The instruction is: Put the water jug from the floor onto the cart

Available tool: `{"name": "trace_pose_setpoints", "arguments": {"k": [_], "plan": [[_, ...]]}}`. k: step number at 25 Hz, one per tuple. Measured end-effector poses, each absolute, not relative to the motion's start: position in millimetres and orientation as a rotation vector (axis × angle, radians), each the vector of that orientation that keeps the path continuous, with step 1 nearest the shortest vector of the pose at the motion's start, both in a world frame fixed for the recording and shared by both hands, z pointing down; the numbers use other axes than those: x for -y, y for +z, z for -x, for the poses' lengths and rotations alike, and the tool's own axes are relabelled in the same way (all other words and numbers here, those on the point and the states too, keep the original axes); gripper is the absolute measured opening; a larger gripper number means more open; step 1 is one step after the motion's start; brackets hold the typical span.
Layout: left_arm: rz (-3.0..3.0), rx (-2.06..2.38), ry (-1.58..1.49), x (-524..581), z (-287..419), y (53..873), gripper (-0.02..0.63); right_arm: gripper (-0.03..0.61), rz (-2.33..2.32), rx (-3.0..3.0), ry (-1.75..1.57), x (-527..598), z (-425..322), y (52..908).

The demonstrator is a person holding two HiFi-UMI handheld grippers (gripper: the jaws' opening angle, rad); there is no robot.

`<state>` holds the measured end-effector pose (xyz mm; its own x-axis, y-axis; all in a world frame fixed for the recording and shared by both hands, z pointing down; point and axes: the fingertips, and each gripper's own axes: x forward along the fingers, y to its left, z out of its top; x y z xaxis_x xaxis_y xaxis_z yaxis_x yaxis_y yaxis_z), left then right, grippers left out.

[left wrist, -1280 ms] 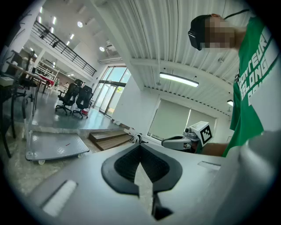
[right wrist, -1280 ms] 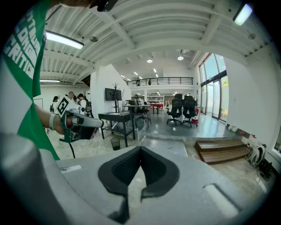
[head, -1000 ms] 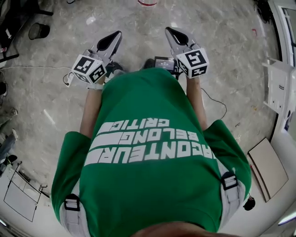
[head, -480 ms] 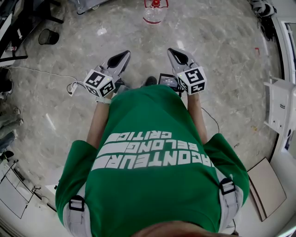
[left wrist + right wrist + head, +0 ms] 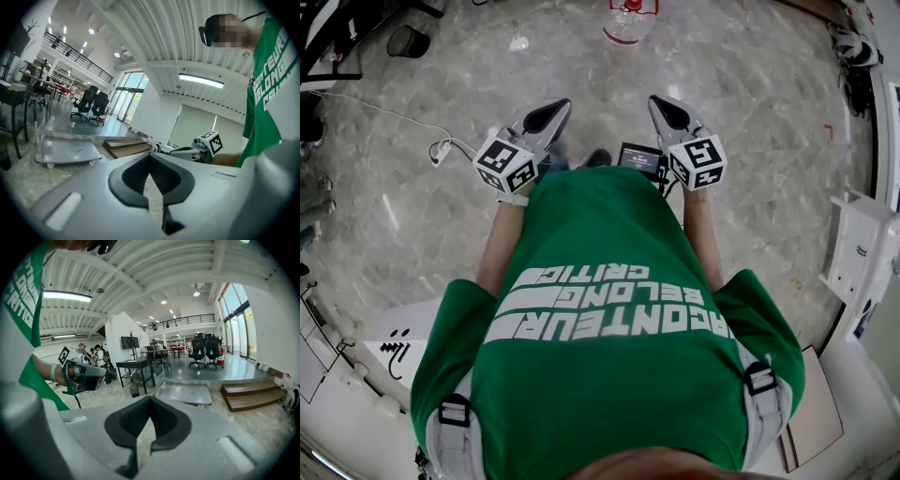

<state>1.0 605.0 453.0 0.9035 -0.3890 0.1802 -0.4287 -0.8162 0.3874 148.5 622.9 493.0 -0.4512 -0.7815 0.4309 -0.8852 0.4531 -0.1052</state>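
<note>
1. Water jug: stood on the floor, seemingly clear with a red top, cut off by the frame edge.
2. Left gripper: jaws pressed together, empty.
3. Right gripper: likewise closed on nothing, well apart from the jug.
4. Cart: sat low and flat.

A black waste bin stands on the marble floor near a trailing white cable. Across the hall, black office chairs sit on a raised platform (wooden steps lead up), near a dark table.
</note>
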Motion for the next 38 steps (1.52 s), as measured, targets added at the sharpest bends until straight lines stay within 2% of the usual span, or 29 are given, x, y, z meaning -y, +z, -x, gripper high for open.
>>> {"name": "trace_pose_setpoints", "arguments": {"k": [8,18,38], "plan": [[-2.63,0.577,0.125,-569,7,467,0.008,-0.008,-1.321,2.388,0.329,-589,-123,493],[-2.671,0.355,0.058,-484,-14,447,0.008,-0.008,-1.466,2.256,0.342,-515,-142,482],[-2.645,0.291,0.049,-362,69,456,0.009,-0.008,-1.442,2.134,0.276,-392,-86,480]]}}
